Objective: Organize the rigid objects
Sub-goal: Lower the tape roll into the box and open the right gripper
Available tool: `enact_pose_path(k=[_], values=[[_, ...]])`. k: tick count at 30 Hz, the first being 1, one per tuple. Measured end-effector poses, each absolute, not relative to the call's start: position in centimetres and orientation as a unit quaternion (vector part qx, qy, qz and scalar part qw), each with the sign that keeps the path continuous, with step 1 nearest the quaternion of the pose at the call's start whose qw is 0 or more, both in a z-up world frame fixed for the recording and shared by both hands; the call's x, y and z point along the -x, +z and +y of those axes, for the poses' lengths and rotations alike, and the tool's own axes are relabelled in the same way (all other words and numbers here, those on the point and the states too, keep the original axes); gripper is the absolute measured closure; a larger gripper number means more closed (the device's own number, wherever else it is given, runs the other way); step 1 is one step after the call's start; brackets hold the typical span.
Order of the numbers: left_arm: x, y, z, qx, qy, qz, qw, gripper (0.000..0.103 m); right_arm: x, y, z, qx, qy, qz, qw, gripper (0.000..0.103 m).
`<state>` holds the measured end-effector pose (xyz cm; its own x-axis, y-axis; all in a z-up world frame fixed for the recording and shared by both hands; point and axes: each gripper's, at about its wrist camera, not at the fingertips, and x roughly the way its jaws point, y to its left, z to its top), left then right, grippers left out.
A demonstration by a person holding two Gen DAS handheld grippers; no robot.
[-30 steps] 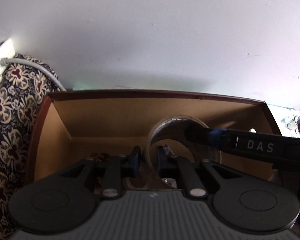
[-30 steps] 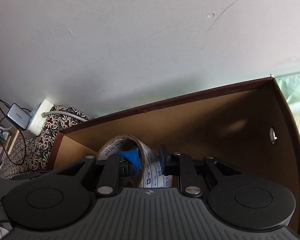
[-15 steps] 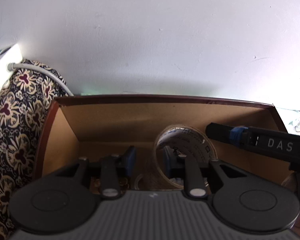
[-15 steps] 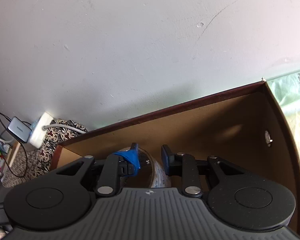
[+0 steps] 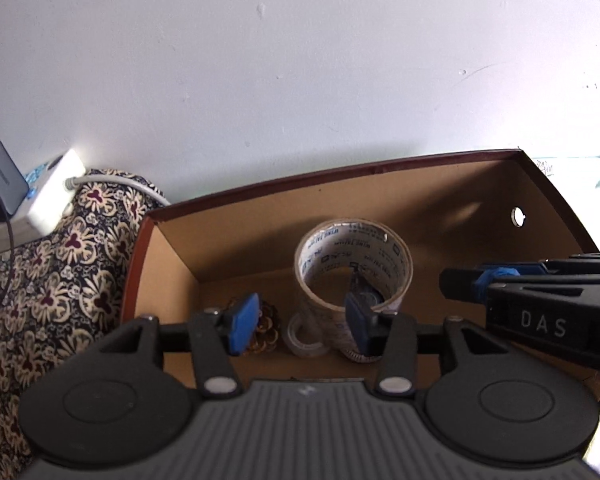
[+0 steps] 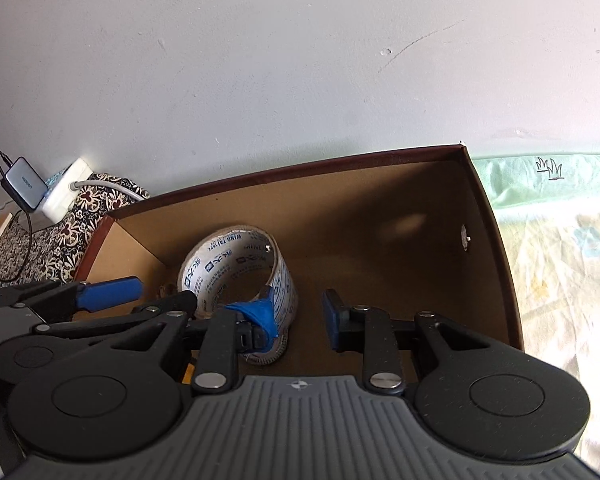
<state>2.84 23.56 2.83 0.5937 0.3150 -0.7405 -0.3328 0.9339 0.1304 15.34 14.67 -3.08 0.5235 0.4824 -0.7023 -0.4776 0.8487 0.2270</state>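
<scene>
A large roll of printed packing tape stands on edge inside an open brown cardboard box; it also shows in the right wrist view, within the box. A small clear tape roll and a pine cone lie on the box floor beside it. My left gripper is open above the box, its jaws apart near the roll. My right gripper is open and empty, just right of the roll; it shows at the right of the left wrist view.
A floral-patterned cloth lies left of the box with a white power strip and a grey charger on it. A pale green printed sheet lies right of the box. A white wall stands behind.
Both grippers have opened and let go of the large tape roll, which now stands free in the box. Both have pulled back and up.
</scene>
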Motion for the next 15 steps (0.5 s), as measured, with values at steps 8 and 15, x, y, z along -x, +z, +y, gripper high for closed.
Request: enact_pose_path(k=[8, 15], values=[[-0.4, 4.2, 19.5, -0.041, 0.216, 0.396, 0.891, 0.052, -12.6, -2.6, 13.0, 0.019, 0.269, 0.385, 0.883, 0.093], [1.2, 4.6, 15.9, -0.029, 0.231, 0.38, 0.895, 0.048, -9.7, -1.6, 11.1, 0.04, 0.264, 0.353, 0.896, 0.091]])
